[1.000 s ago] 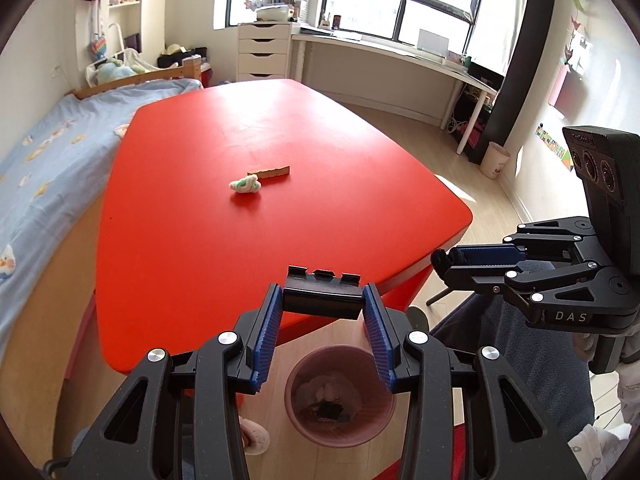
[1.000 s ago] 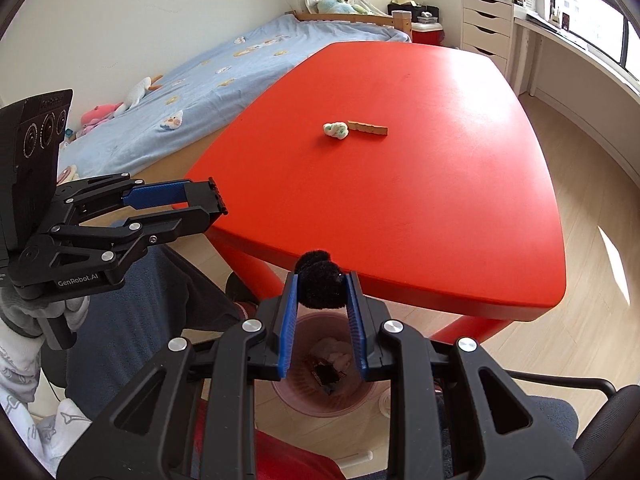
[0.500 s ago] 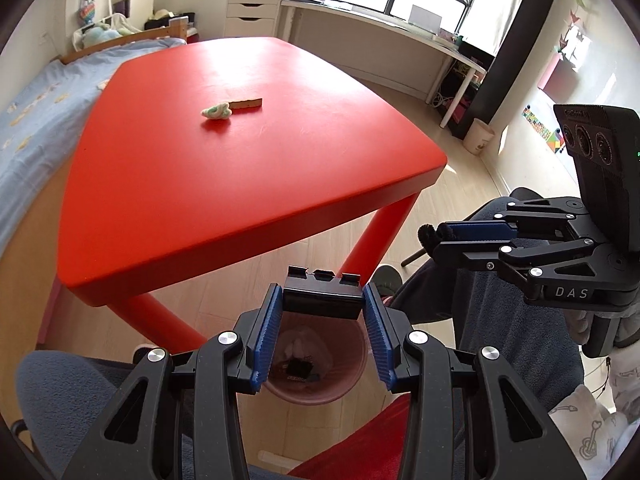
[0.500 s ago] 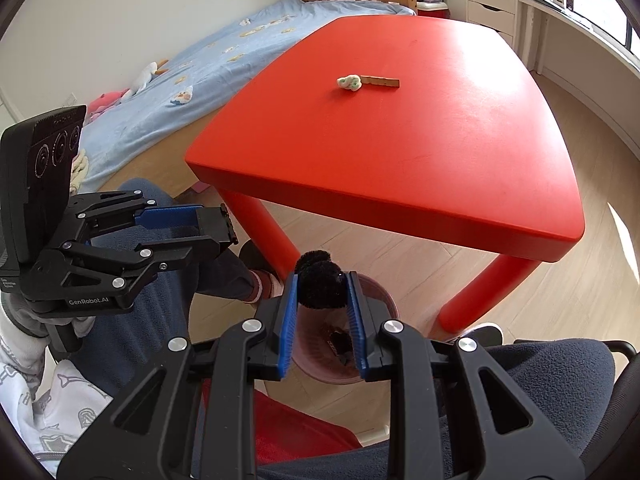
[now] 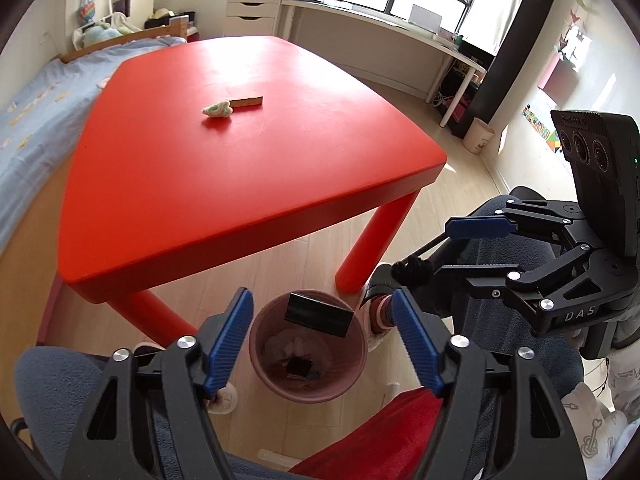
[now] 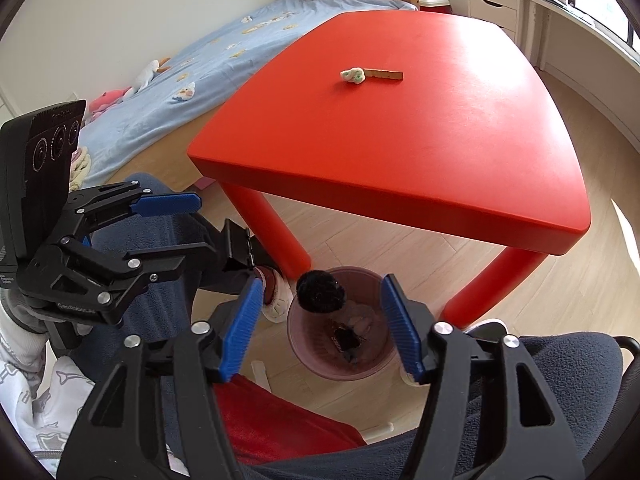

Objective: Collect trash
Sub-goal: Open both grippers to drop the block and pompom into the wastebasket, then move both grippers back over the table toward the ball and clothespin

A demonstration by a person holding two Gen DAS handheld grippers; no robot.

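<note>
Floor bin (image 5: 308, 360): contents indistinct; black block (image 5: 320, 314), fuzzy ball (image 6: 320, 292) overlap rim.

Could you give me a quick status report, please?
Both grippers, left gripper and right gripper, just opened. Black block, black fuzzy ball released over bin. Nothing blocking.

Both grippers point steeply downward side by side. The left gripper (image 5: 322, 330) has just been opening, its blue pads (image 5: 230, 332) now wide apart; the right gripper (image 6: 320, 322) likewise, pads apparently clear of anything
</note>
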